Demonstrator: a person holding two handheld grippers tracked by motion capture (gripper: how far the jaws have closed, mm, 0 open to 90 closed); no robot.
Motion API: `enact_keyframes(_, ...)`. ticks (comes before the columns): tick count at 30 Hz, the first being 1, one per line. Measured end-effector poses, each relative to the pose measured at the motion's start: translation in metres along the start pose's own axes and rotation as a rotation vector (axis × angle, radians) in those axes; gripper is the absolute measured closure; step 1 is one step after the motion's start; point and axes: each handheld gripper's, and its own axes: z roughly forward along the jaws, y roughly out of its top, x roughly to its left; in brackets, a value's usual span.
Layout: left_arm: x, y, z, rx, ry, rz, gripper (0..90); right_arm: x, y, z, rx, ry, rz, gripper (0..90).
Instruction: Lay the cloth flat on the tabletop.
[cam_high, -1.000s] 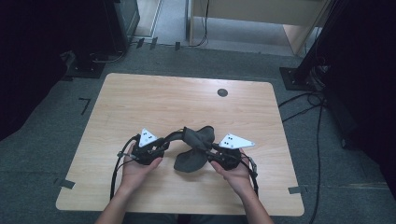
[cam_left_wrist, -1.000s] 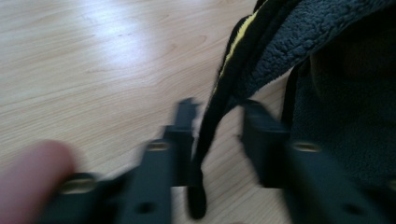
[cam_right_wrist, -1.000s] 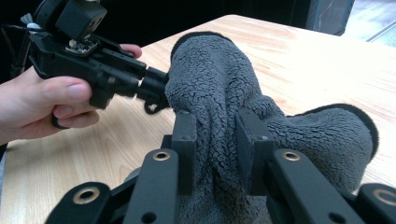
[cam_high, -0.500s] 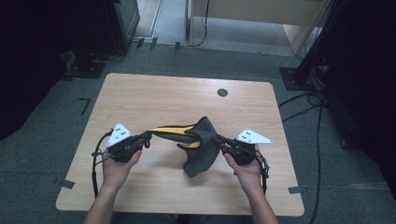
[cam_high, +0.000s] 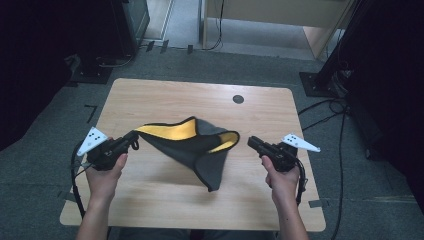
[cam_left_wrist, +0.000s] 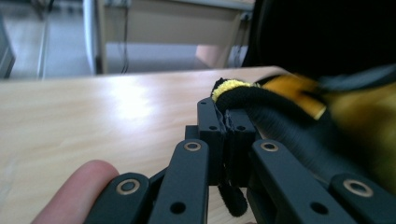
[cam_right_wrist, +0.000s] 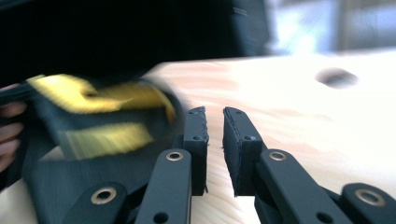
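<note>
The hat (cam_high: 200, 150) is a soft grey fleece piece with a yellow lining, stretched and partly lifted over the middle of the table (cam_high: 165, 95), its left hem raised and its crown drooping to a point that rests on the wood nearer the person. It looks light and limp: it will sag wherever it is not held, fold on itself, and give no resistance, though fleece should not slip much between rubbery pads. The rolled hem is the sensible place to grip, being thicker and easier to pinch than the body of the cloth. The left gripper (cam_left_wrist: 225, 122) is clamped tight on that hem, the dark edge with its yellow trim squeezed between its closed jaws. The right gripper (cam_right_wrist: 214, 123) has a narrow gap between its jaws with nothing in it; the hat's right edge lies just off its tip, apart from it. To spread the opening, that hand would need to take the near yellow edge again. Beyond the hat a small dark hole (cam_high: 238, 99) marks the far side of the table.
</note>
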Motion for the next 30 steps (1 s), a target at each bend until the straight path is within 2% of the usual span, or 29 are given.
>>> enact_keyframes(1,0.007,-0.006,0.008,0.068,0.017,-0.002,87.5,-0.006,-0.002,-0.001,0.009,-0.043,0.027,77.2)
enact_keyframes(2,0.013,-0.015,0.015,0.113,0.034,-0.016,87.3,-0.011,-0.005,-0.001,0.015,-0.067,0.037,76.1)
enact_keyframes(4,0.024,-0.029,0.025,0.152,0.046,-0.087,86.4,-0.012,-0.010,0.002,0.040,-0.078,0.028,72.3)
enact_keyframes(5,0.026,-0.033,0.028,0.158,0.067,-0.110,85.7,-0.009,-0.012,0.006,0.055,-0.073,0.016,69.5)
enact_keyframes(6,0.027,-0.034,0.029,0.159,0.093,-0.116,82.4,-0.006,-0.014,0.011,0.074,-0.060,0.002,67.1)
enact_keyframes(9,0.024,-0.033,0.029,0.148,0.147,-0.092,71.0,0.007,-0.020,0.027,0.132,-0.003,-0.045,60.1)
enact_keyframes(11,0.023,-0.034,0.029,0.155,0.172,-0.085,64.4,0.013,-0.025,0.037,0.181,0.007,-0.064,56.2)
enact_keyframes(14,0.025,-0.035,0.029,0.167,0.218,-0.086,58.0,0.014,-0.034,0.048,0.248,-0.012,-0.092,50.0)
enact_keyframes(16,0.028,-0.036,0.028,0.173,0.238,-0.098,57.8,0.013,-0.039,0.052,0.303,-0.063,-0.124,48.8)
enact_keyframes(17,0.030,-0.037,0.028,0.174,0.248,-0.099,60.6,0.011,-0.042,0.053,0.327,-0.084,-0.129,49.0)
enact_keyframes(20,0.033,-0.039,0.027,0.196,0.265,-0.085,74.2,0.004,-0.050,0.055,0.375,-0.091,-0.122,53.4)
enact_keyframes(23,0.036,-0.040,0.026,0.196,0.241,-0.081,84.4,0.001,-0.057,0.059,0.413,-0.078,-0.129,59.5)
enact_keyframes(26,0.038,-0.040,0.024,0.188,0.233,-0.091,85.7,0.002,-0.062,0.063,0.441,-0.057,-0.138,70.0)
enact_keyframes(30,0.041,-0.040,0.021,0.179,0.245,-0.100,86.1,0.006,-0.066,0.064,0.484,-0.014,-0.197,85.5)
